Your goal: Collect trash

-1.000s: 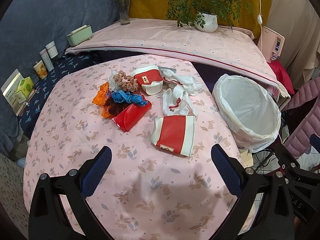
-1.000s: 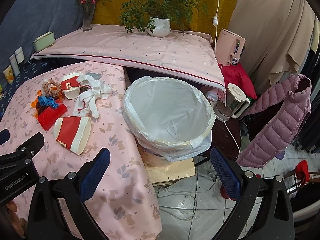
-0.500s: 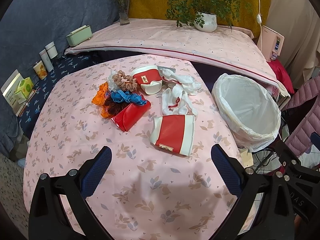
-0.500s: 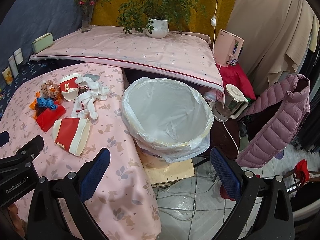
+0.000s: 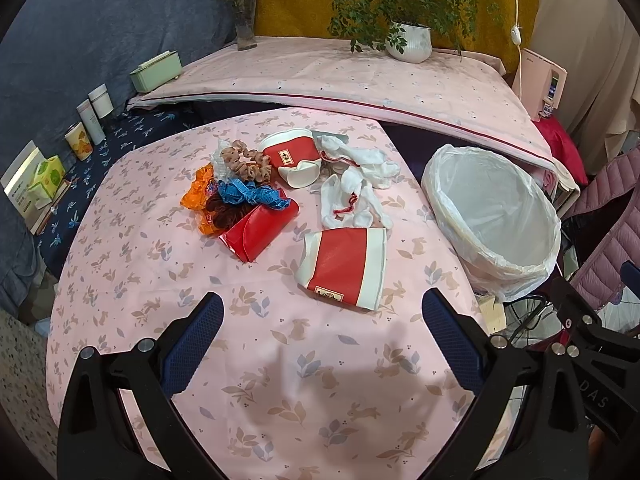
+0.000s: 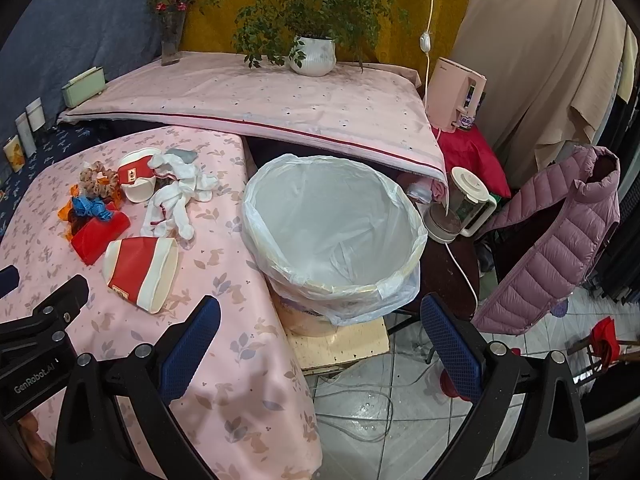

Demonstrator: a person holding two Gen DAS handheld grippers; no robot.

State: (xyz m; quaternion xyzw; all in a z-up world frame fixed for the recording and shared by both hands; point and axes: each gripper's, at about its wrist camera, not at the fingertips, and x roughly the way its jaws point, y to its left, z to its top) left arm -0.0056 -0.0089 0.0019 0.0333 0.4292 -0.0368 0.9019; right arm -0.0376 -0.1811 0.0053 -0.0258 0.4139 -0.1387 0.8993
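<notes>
A pile of items lies on the pink floral table (image 5: pixel 280 392): a flattened red-and-white paper cup (image 5: pixel 344 268), a second such cup (image 5: pixel 294 156), a red packet (image 5: pixel 260 232), white crumpled socks or tissue (image 5: pixel 356 188), scrunchies (image 5: pixel 244 164) and an orange wrapper (image 5: pixel 198 192). A bin lined with a white bag (image 5: pixel 492 220) stands off the table's right edge. My left gripper (image 5: pixel 320 344) is open and empty, hovering above the table short of the near cup. My right gripper (image 6: pixel 320 352) is open and empty, in front of the bin (image 6: pixel 332 224) and beside the table corner.
A raised pink-covered shelf (image 5: pixel 340 76) runs behind the table with a potted plant (image 5: pixel 408 40) and a flower vase (image 5: pixel 244 24). Cans and boxes (image 5: pixel 80 140) line the left. A blender (image 6: pixel 460 208), a pink jacket (image 6: pixel 560 240) and cables sit on the right.
Both grippers have drifted slightly; the right wrist view has shifted a little so the bin sits nearer the centre. Nothing on the table has moved.
</notes>
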